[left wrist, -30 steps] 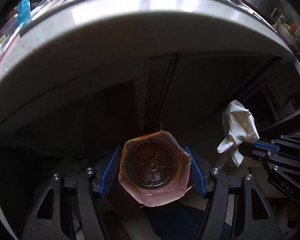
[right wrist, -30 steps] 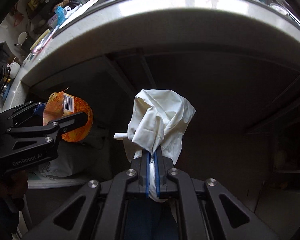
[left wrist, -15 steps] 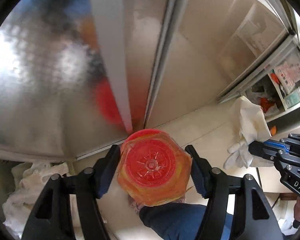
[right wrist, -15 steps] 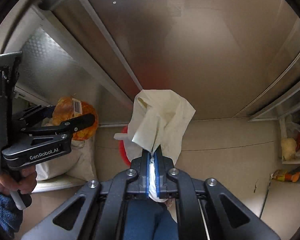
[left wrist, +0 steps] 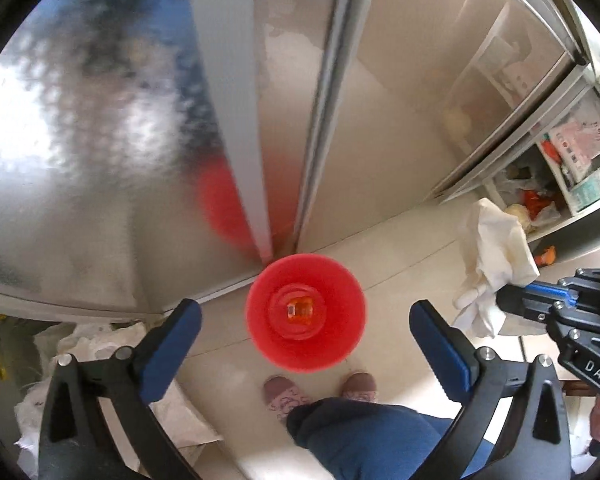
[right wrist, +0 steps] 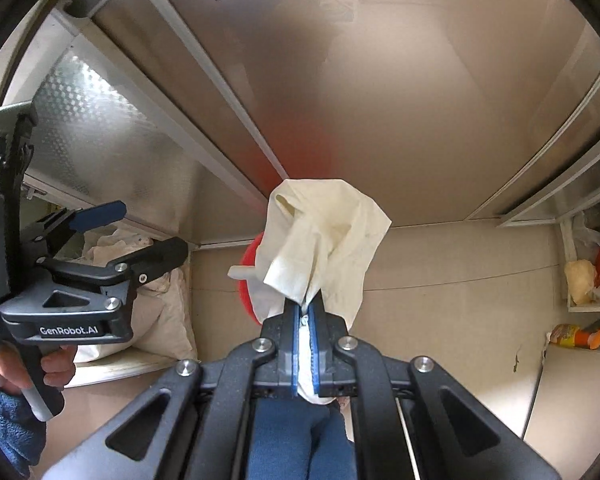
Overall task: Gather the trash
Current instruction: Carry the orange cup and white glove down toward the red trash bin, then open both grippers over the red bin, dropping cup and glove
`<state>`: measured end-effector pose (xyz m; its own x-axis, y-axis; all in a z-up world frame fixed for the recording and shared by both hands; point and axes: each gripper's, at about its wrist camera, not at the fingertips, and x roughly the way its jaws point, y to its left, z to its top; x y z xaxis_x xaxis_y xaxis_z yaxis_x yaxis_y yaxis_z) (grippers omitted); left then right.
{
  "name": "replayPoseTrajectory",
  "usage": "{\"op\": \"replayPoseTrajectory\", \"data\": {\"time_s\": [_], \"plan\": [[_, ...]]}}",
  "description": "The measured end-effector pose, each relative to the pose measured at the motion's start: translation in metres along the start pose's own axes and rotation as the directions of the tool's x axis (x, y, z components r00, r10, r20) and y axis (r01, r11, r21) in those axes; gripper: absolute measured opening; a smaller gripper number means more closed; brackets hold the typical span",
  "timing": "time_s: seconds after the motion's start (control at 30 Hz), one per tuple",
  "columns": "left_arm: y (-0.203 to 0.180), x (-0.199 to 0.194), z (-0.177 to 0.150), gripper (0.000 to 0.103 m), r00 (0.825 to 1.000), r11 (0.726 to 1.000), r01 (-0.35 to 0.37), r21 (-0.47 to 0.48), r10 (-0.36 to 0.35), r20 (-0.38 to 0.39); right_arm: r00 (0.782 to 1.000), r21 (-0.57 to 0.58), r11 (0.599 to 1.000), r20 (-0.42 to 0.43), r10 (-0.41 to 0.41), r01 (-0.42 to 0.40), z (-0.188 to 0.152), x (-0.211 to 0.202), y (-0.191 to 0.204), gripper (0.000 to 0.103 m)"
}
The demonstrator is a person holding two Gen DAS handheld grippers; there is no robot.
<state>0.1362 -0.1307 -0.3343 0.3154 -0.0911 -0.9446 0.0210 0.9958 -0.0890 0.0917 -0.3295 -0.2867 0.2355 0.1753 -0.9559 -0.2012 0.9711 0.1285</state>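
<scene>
- Left gripper points steeply down at the floor with its blue-padded jaws spread wide and opening; nothing is pinched between them.
- Straight below that gap stands a red bin on the pale floor, close against the foot of the metal cabinet doors; an orange container lies at the bottom of the bin, clear of the pads.
- Right gripper also points steeply down, its jaws pressed together on a white glove, which stands crumpled above the fingertips.
- In the right wrist view the glove covers most of the bin, whose red rim shows just to its left.
- A hand in a blue sleeve grips the handle of the left gripper.
- Writing: "GenRobot.AI" on the side of the left gripper, "DAS" on the body of the right one.
- White sacks sit on a low ledge at the left edge of the floor.
- An open shelf at the right holds packets and bags with print too small to read.
- The person's blue trousers and pink slippers show at the near edge of the floor.
</scene>
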Motion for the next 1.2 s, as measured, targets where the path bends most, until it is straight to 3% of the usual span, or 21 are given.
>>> {"op": "replayPoseTrajectory", "data": {"time_s": [0.4, 0.67, 0.77, 0.83, 1.0, 1.2], "plan": [[0.062, -0.012, -0.046, 0.103, 0.997, 0.985, -0.078, -0.155, 0.075, -0.025, 0.995, -0.137, 0.989, -0.099, 0.034, -0.047, 0.003, 0.044, 0.031, 0.005], [0.083, -0.008, -0.067, 0.103, 0.993, 0.972, -0.121, -0.202, 0.117, -0.030, 0.994, -0.238, 0.971, -0.106, 0.010, -0.035, -0.003, 0.065, 0.045, 0.007], [0.083, -0.011, -0.071, 0.103, 0.991, 0.971, -0.130, -0.202, 0.126, -0.033, 0.993, -0.267, 0.964, -0.116, -0.023, -0.009, -0.004, 0.067, 0.052, 0.032], [0.081, -0.018, -0.072, 0.103, 0.992, 0.972, -0.128, -0.198, 0.122, -0.043, 0.993, -0.275, 0.961, -0.107, -0.042, 0.011, -0.006, 0.060, 0.054, 0.062], [0.073, -0.061, -0.068, 0.103, 0.993, 0.975, -0.115, -0.189, 0.109, -0.041, 0.995, -0.260, 0.966, -0.100, -0.030, 0.003, -0.005, 0.016, 0.055, 0.065], [0.062, -0.146, -0.054, 0.103, 0.995, 0.973, -0.099, -0.208, 0.103, 0.010, 0.999, -0.274, 0.962, -0.046, -0.019, 0.006, 0.004, -0.057, 0.076, 0.069]]}}
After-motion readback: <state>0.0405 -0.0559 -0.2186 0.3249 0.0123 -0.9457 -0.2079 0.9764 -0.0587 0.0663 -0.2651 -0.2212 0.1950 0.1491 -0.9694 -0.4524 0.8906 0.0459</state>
